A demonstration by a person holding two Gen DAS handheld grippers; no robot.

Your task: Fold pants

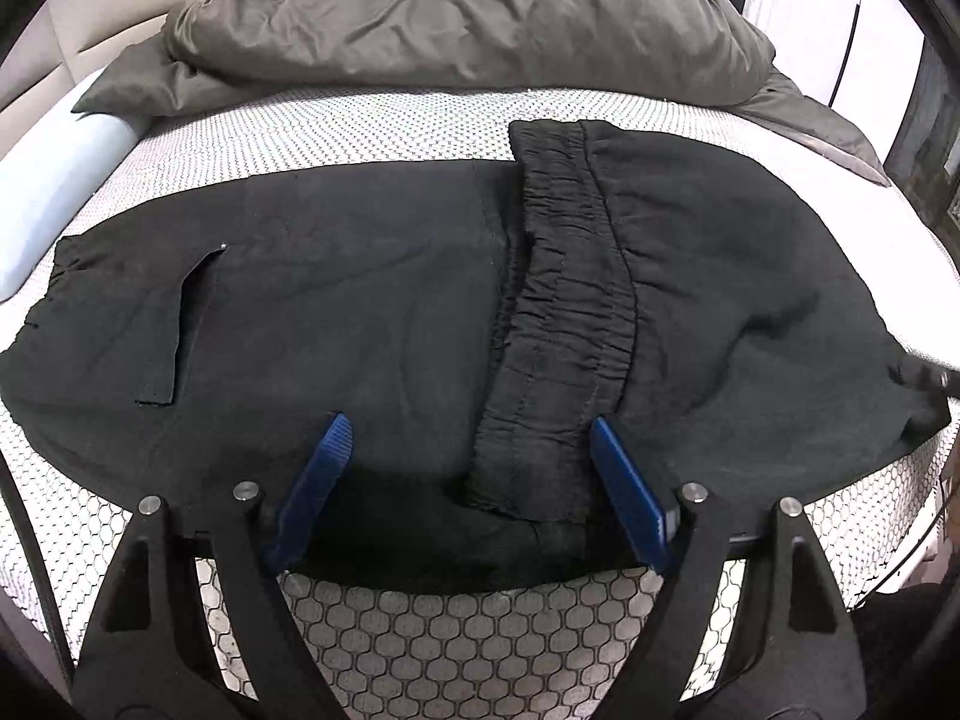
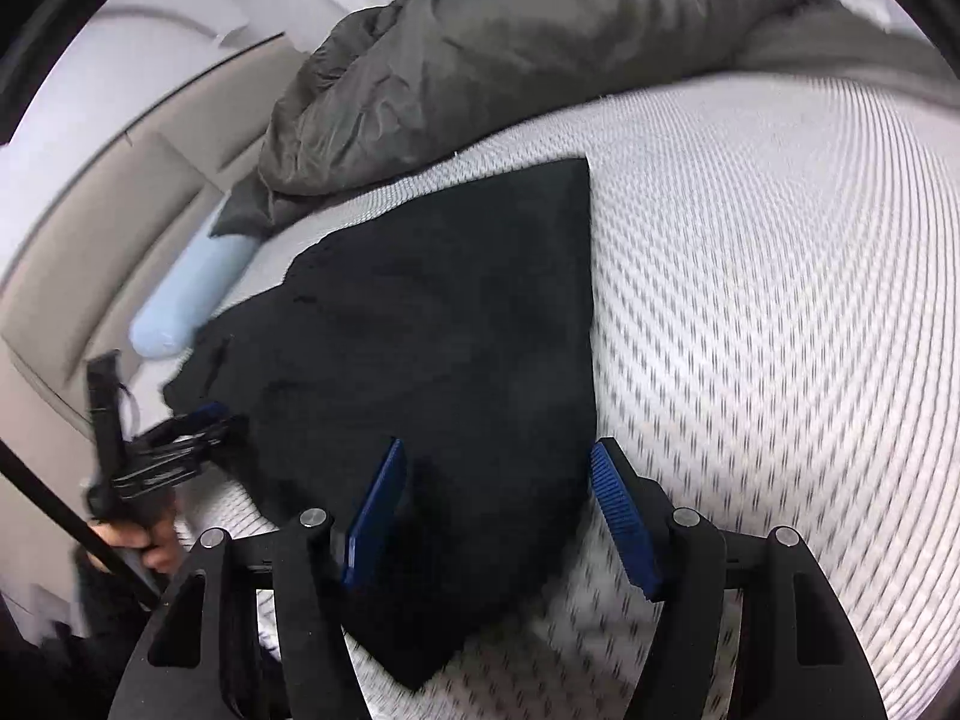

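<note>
Black pants (image 1: 372,312) spread flat across the middle of the frame on a bed's white mattress (image 1: 360,126), partly folded: gathered elastic waistband (image 1: 564,300) running top to bottom right of centre, over a leg panel; slit pocket at left. Grey duvet (image 1: 456,12) bunched along the top, pale blue bolster (image 1: 54,192) at far left. Left tongs (image 1: 465,438) spread wide over the near edge of the fabric, gripping nothing. Right tongs (image 2: 498,468) likewise agape above a corner of the cloth at lower centre of the blurred right view.
</note>
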